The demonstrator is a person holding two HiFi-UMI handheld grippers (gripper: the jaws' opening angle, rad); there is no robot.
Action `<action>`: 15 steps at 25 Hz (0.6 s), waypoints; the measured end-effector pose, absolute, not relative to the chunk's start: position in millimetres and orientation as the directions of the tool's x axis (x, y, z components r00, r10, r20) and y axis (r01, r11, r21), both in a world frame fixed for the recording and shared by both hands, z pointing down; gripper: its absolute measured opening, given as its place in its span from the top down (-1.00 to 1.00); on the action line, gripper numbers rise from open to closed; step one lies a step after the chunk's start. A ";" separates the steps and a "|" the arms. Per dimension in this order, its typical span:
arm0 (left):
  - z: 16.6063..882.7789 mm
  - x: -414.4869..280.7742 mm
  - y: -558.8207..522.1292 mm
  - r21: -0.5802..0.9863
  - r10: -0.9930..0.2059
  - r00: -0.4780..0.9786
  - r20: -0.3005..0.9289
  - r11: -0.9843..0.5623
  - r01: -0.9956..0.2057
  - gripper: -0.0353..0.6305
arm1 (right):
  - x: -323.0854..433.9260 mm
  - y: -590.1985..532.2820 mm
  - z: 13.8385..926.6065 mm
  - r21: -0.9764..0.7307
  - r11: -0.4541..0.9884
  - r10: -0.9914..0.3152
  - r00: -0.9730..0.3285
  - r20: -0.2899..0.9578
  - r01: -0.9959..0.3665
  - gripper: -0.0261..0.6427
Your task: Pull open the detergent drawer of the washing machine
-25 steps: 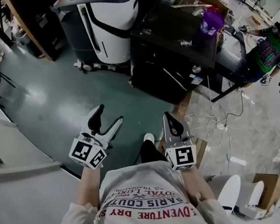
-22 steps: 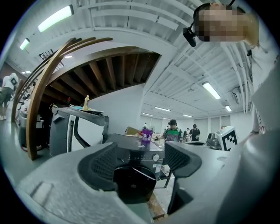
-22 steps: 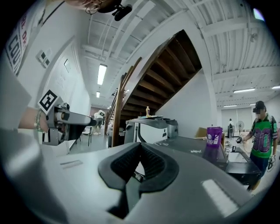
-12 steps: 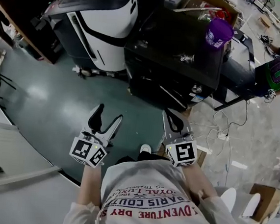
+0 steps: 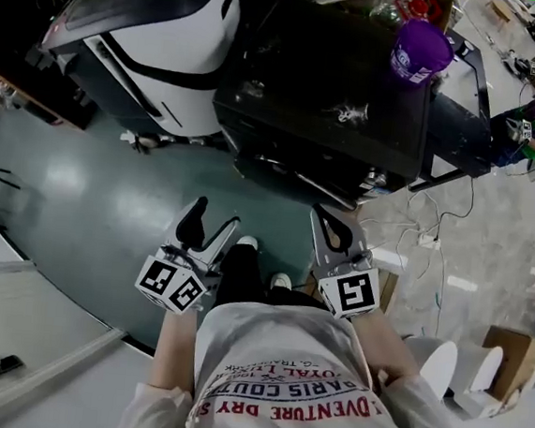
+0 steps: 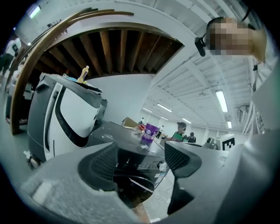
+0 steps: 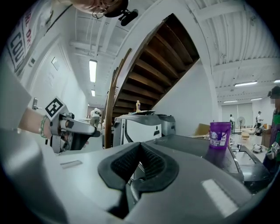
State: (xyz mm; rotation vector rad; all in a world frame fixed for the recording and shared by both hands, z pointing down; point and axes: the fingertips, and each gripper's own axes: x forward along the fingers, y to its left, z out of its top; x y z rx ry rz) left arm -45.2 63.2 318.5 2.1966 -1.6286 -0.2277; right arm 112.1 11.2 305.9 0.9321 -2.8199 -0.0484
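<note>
Closer than a second ago: both grippers now near the black washing machine (image 5: 325, 101). Left gripper (image 5: 212, 226) has jaws apart and empty, with open green floor (image 5: 91, 191) ahead. Right gripper (image 5: 330, 229) has jaws pressed together on nothing, just short of the machine's front edge. Front panel is dark; the drawer is indistinguishable.

A pale grey short-sleeved T-shirt (image 5: 290, 370) with red and dark blue lettering fills the lower centre of the head view. Just above it are dark trousers (image 5: 243, 274) and white shoes (image 5: 282, 280). The left gripper (image 5: 211, 234) and right gripper (image 5: 332, 231) are grey with black ribbed pads (image 6: 103, 164). Each carries a white cube (image 5: 171, 286) printed with black square markers.
</note>
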 end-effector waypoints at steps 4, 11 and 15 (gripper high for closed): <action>334.7 -59.8 13.8 0.508 -0.919 0.385 0.087 -0.292 -0.811 -0.10 | 98.7 -25.9 313.5 0.068 0.758 -0.651 -0.744 0.149 -0.649 0.92; 390.4 -88.9 -55.9 0.667 -0.860 0.501 0.095 -0.318 -0.673 -0.10 | 64.3 -79.8 340.8 0.026 0.666 -0.740 -0.656 0.148 -0.745 0.92; 425.2 -97.8 -83.4 0.768 -0.826 0.558 0.071 -0.312 -0.559 -0.10 | 44.0 -102.8 363.0 0.024 0.634 -0.765 -0.622 0.166 -0.773 0.92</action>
